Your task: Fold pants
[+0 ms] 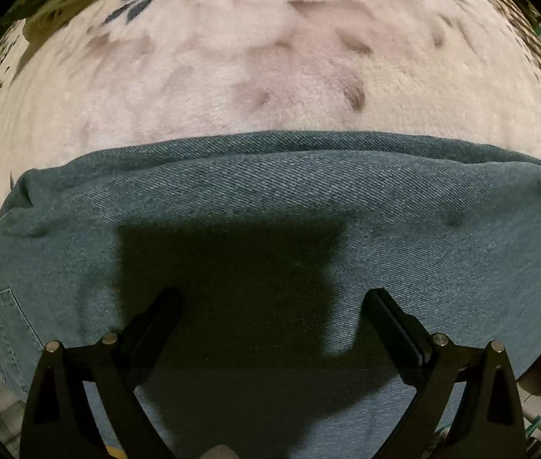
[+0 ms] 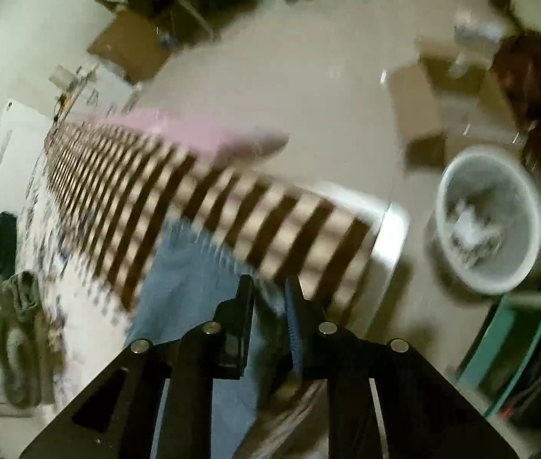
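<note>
The blue denim pants (image 1: 270, 206) lie flat on a white fleecy blanket (image 1: 255, 76) in the left wrist view, with a back pocket at the lower left. My left gripper (image 1: 272, 298) is open just above the denim, its fingers wide apart and holding nothing. In the blurred right wrist view my right gripper (image 2: 270, 287) is nearly closed on a fold of the pants (image 2: 194, 267), which hangs down from between the fingers over the bed's striped edge.
A brown-and-cream striped cover (image 2: 201, 191) runs along the bed edge. A white waste basket (image 2: 488, 218) stands on the floor to the right. Crumpled grey clothing (image 2: 18, 329) lies at left. Cardboard boxes (image 2: 423, 103) sit on the floor beyond.
</note>
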The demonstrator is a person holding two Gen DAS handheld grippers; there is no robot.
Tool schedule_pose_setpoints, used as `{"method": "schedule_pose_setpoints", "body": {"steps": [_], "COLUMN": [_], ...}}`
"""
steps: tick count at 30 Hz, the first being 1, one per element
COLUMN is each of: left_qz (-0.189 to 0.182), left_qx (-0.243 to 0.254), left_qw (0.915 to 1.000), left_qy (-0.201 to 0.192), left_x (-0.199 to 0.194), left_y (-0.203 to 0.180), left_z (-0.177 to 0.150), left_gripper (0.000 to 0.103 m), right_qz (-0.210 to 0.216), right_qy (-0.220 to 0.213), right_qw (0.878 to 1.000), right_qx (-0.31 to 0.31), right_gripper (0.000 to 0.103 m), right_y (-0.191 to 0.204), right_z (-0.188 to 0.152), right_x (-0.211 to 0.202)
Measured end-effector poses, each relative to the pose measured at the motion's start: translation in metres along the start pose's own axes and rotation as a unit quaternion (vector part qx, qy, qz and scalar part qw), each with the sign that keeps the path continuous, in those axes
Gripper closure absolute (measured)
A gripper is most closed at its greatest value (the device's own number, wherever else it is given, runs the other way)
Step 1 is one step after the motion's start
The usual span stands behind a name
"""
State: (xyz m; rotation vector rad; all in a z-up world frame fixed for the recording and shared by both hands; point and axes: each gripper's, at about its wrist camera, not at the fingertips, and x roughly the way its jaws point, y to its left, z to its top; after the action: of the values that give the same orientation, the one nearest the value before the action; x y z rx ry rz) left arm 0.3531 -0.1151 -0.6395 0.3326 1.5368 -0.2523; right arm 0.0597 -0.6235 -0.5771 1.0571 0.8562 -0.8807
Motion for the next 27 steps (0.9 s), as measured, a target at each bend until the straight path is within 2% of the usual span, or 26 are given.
{"method": "schedule_pose_setpoints", "body": {"steps": [1,3,4,5,7,10,12,14,15,16,18,21,22,23,27], "left_qz": [0.001,0.000,0.000,-0.001,-0.011,-0.027,-0.033,-0.038,-0.040,-0.041,-0.041,-0.040,-0.040,-0.040,-0.045], "left_qx": [-0.001,-0.003,-0.004,-0.006,-0.008,-0.012,-0.008,-0.006,-0.005,-0.004,-0.003,-0.006,-0.008,-0.011,-0.027], "left_qw": [1.0000,1.0000,1.0000,1.0000,0.9999,0.9995,0.9994,0.9992,0.9992,0.9992,0.9991,0.9988,0.9988,0.9987,0.9981], "left_qy": [0.002,0.004,0.004,0.005,0.006,0.006,0.004,0.001,-0.002,-0.005,-0.013,-0.027,-0.029,-0.031,-0.032], "left_x": [0.000,0.000,0.003,0.004,0.012,0.018,0.019,0.022,0.023,0.024,0.027,0.023,0.023,0.023,0.021], "left_y": [0.001,0.002,-0.001,0.000,-0.002,0.002,0.003,0.005,0.005,0.006,0.008,0.008,0.008,0.007,0.009], "left_z": [0.002,0.005,0.009,0.010,0.022,0.028,0.029,0.032,0.033,0.034,0.034,0.027,0.026,0.025,0.021], "left_gripper": [0.002,0.002,0.000,0.000,0.000,0.000,0.000,0.000,0.000,0.000,0.000,0.000,0.000,0.000,0.000], "right_qz": [0.004,0.032,0.041,0.051,0.072,0.085,0.107,0.111,0.128,0.153,0.166,0.137,0.143,0.156,0.222], "right_qy": [0.010,0.066,0.089,0.097,0.116,0.152,0.154,0.127,0.101,0.083,0.066,0.084,0.085,0.083,0.075], "right_qw": [1.000,0.996,0.994,0.992,0.989,0.983,0.981,0.984,0.986,0.984,0.983,0.987,0.986,0.984,0.970], "right_qx": [0.014,0.049,0.057,0.056,0.050,0.053,0.054,0.049,0.047,0.042,0.040,0.017,0.023,0.034,0.060], "right_gripper": [0.084,0.073,0.058,0.048,0.043,0.043,0.043,0.043,0.044,0.053,0.054,0.053,0.052,0.049,0.051], "right_y": [-0.006,-0.023,-0.027,-0.029,-0.032,-0.030,-0.027,-0.018,-0.013,-0.008,0.000,0.013,0.011,0.010,0.015], "right_z": [0.003,0.004,-0.001,-0.006,-0.021,-0.043,-0.050,-0.053,-0.052,-0.051,-0.049,-0.052,-0.053,-0.053,-0.049], "right_x": [0.002,0.012,0.015,0.015,0.019,0.040,0.054,0.063,0.061,0.059,0.057,0.075,0.080,0.084,0.089]}}
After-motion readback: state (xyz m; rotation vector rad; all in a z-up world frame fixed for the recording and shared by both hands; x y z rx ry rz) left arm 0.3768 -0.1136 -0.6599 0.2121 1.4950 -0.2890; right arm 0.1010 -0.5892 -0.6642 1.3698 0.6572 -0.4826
